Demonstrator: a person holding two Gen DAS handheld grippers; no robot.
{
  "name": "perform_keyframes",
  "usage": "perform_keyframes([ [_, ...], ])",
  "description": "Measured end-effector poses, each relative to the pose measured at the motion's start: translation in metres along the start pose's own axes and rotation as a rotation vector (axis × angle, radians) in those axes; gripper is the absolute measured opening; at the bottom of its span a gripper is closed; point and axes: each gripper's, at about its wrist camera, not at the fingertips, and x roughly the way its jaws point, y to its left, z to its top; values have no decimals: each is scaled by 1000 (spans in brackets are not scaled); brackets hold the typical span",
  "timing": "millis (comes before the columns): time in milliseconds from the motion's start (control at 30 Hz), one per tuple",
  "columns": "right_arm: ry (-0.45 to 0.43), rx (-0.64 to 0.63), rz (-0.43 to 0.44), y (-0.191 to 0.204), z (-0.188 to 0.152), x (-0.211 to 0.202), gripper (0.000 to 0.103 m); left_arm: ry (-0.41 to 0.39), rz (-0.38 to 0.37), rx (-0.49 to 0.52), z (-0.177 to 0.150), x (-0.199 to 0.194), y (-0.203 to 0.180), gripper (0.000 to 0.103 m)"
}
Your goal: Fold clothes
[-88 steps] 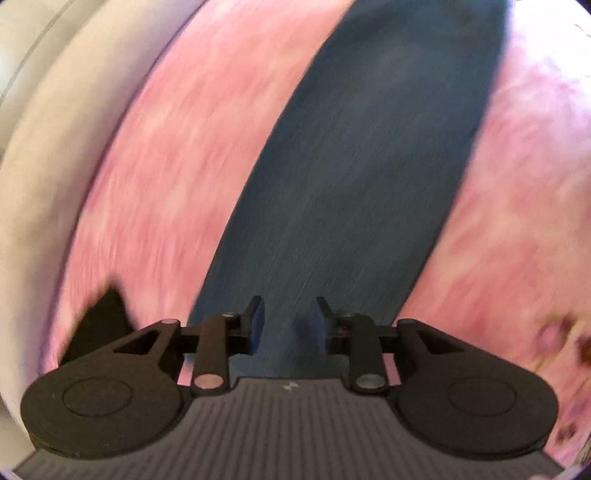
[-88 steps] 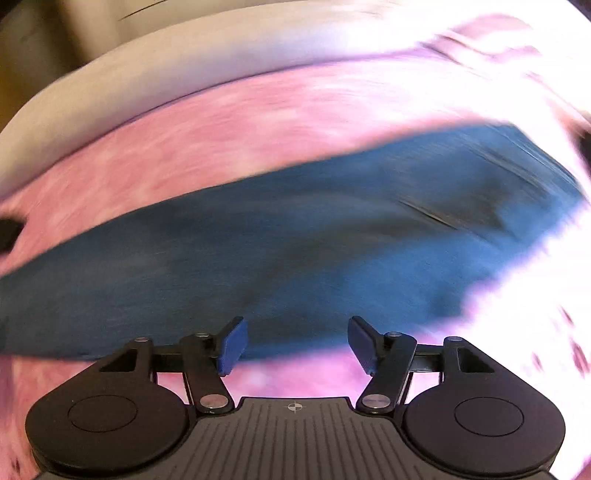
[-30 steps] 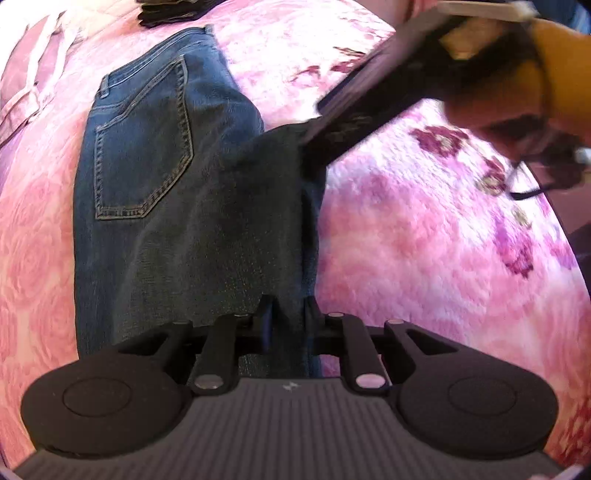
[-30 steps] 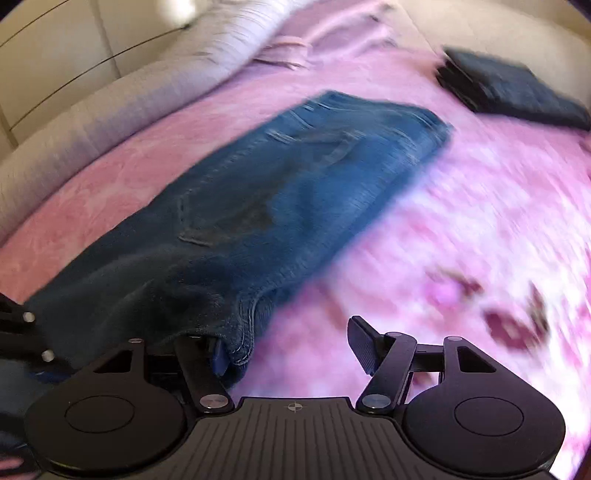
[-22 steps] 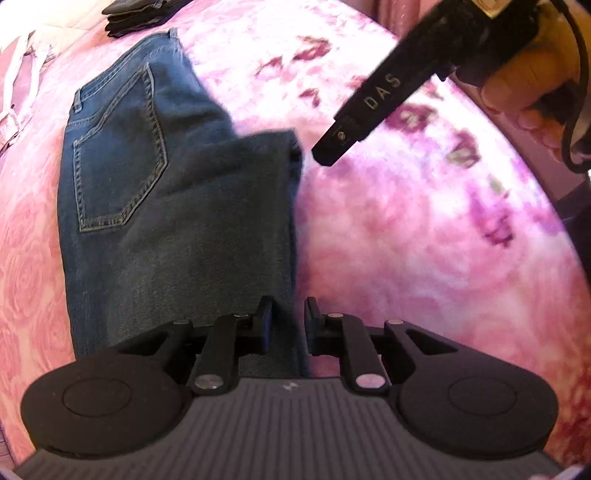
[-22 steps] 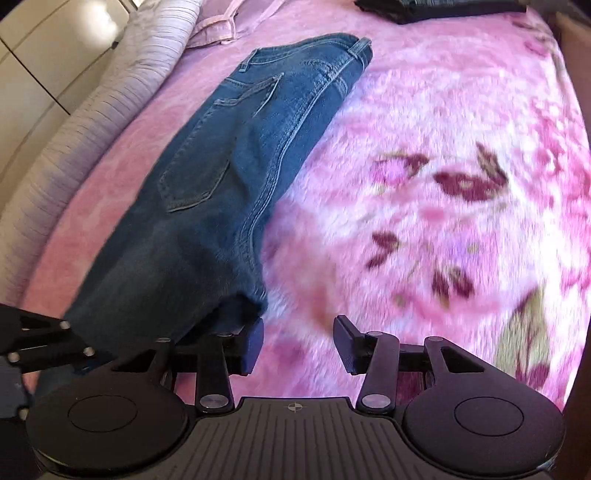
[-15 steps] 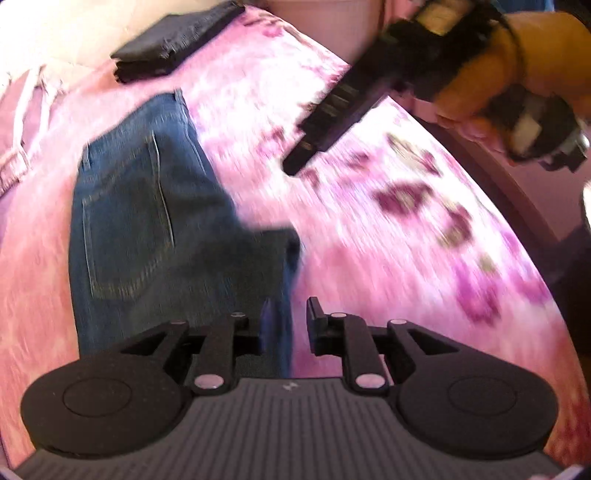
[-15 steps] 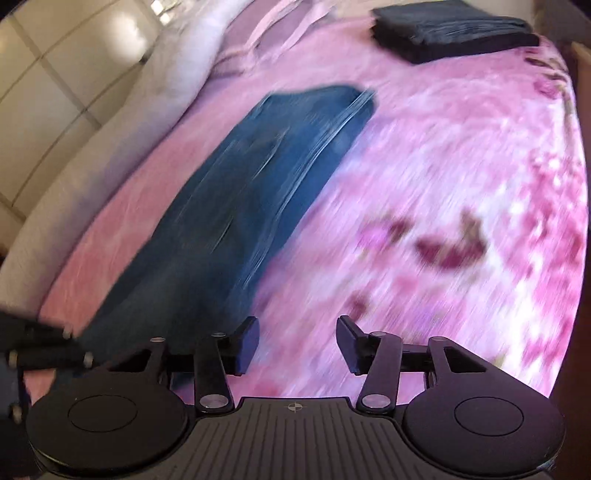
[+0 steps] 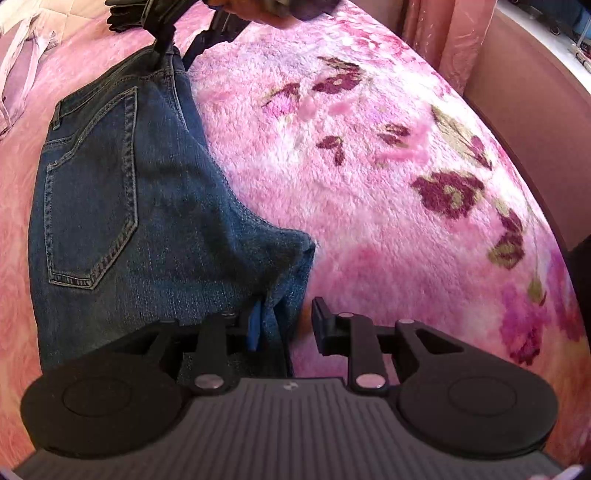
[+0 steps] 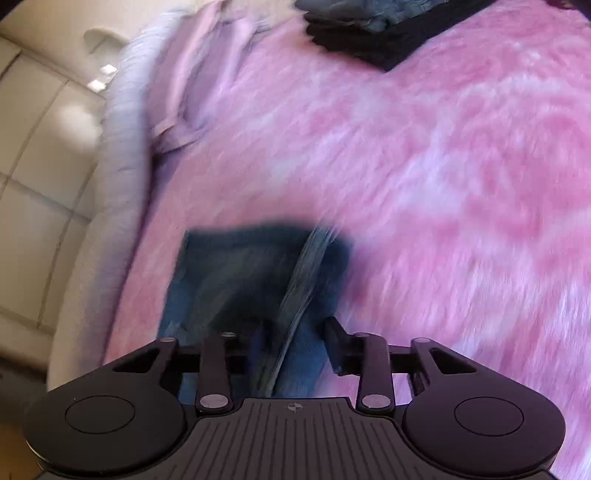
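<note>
The left gripper (image 9: 282,319) has its fingers spread around the jeans (image 9: 122,206) hem; the right gripper (image 10: 295,345), blurred, seems spread over the waistband. Pinch both ends firmly before folding. The jeans lie on a pink floral bed blanket (image 9: 388,192), folded dark clothes (image 10: 376,33) beyond.

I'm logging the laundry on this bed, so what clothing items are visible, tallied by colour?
Blue: 1, the jeans lying on the pink blanket.
Dark grey or black: 1 folded stack; how many pieces it holds can't be told.
Pale pink: 1 garment near the bed's edge.
Total: 3 items, counting the stack as one.
</note>
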Motion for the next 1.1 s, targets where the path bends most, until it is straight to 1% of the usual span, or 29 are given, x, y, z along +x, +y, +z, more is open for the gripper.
perform_keyframes([
  [100,31,7,-15,-3,15,7,34,15,-4,-14,2,-3,-2,23],
  [200,17,-32,-26,0,7,-10,35,37,-21,-58,2,-12,0,23],
  [267,2,-39,-34,3,-2,-28,40,27,-5,-102,-2,-24,2,23],
  [300,3,-56,-36,6,-11,-38,42,17,17,-138,-7,-32,4,23],
  [367,18,-112,-9,18,-34,-58,43,20,68,-240,-23,-42,10,23],
  [433,61,-203,31,35,-64,-70,44,49,104,-345,-41,-45,16,24],
  [500,134,-285,68,52,-100,-72,44,103,120,-452,-65,-41,20,26],
  [567,211,-369,101,68,-136,-71,44,152,122,-555,-91,-36,20,28],
  [633,305,-460,113,80,-172,-64,44,152,137,-614,-110,-43,14,28],
  [667,357,-500,102,84,-188,-59,44,167,153,-622,-115,-49,10,28],
  [700,391,-537,83,87,-200,-58,46,183,168,-629,-121,-55,7,27],
  [767,398,-588,28,93,-212,-66,49,198,197,-665,-135,-71,-1,26],
  [833,407,-590,16,94,-216,-78,53,203,226,-713,-150,-89,-10,26],
  [900,401,-638,-27,99,-219,-93,63,208,263,-754,-166,-108,-22,26],
  [1000,356,-738,-86,114,-226,-120,66,213,320,-805,-190,-137,-42,28],
  [1067,320,-765,-114,124,-231,-138,67,213,351,-836,-206,-155,-56,31],
  [1100,298,-769,-125,130,-234,-146,68,204,366,-852,-219,-166,-63,32],
])
